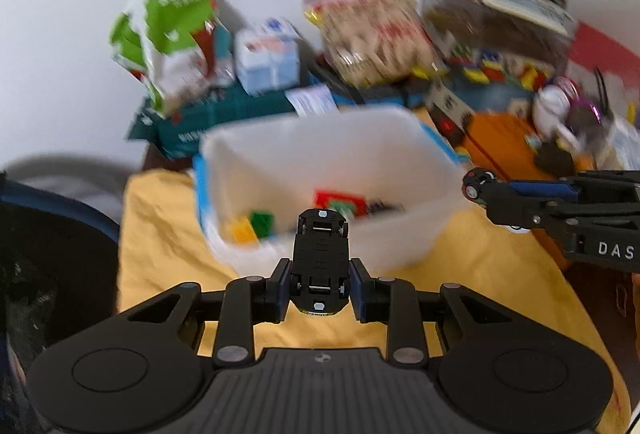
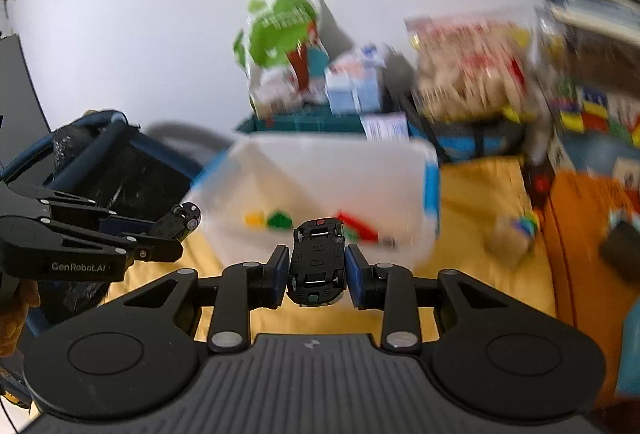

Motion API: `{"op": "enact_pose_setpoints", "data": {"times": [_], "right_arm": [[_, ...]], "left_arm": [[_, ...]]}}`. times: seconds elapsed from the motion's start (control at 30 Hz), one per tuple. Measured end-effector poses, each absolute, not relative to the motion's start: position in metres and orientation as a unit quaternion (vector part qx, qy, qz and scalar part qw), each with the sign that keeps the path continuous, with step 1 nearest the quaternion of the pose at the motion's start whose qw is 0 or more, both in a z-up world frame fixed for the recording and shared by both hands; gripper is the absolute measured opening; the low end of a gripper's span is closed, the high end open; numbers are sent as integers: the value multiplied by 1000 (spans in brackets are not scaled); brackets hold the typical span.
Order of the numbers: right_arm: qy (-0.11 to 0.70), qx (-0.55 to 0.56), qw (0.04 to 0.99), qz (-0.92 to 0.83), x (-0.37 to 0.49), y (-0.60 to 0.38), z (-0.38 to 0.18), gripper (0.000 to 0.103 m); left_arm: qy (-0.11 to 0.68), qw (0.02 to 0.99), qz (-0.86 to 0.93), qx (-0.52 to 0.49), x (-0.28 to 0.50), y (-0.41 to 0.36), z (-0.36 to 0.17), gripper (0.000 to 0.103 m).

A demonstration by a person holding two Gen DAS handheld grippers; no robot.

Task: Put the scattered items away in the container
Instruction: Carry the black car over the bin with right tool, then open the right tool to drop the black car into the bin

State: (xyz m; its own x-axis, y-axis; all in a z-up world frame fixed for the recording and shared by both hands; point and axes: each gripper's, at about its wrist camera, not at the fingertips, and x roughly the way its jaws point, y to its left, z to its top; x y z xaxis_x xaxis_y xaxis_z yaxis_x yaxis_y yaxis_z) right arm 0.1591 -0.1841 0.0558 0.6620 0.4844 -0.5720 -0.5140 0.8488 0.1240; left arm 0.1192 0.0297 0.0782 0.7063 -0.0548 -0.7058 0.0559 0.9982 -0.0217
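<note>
White plastic container holds about four bricks; before it, left gripper and right gripper each clamp one toy car.

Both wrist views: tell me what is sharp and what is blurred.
Left wrist view: the left hand-held gripper and its toy car are sharp; the white bin and the clutter behind smear with motion blur. Right wrist view: the right hand-held gripper and its toy car are crisp, the background streaked; fisheye bends both edges.
</note>
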Motion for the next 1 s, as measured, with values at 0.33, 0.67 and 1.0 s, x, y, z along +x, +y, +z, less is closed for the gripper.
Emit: {"op": "enact_pose_setpoints", "data": {"times": [0.33,0.67,1.0], "right_arm": [[312,-33,909,273,216,-158,82,34],[380,-61,887,257,273,-137,62,35],[475,-89,841,243,297,-123,47,95]], "left_arm": [[365,931,-16,-8,182,40,119,33],[413,911,3,3,241,40,105,49],[536,841,24,64,278,31,69,70]]}}
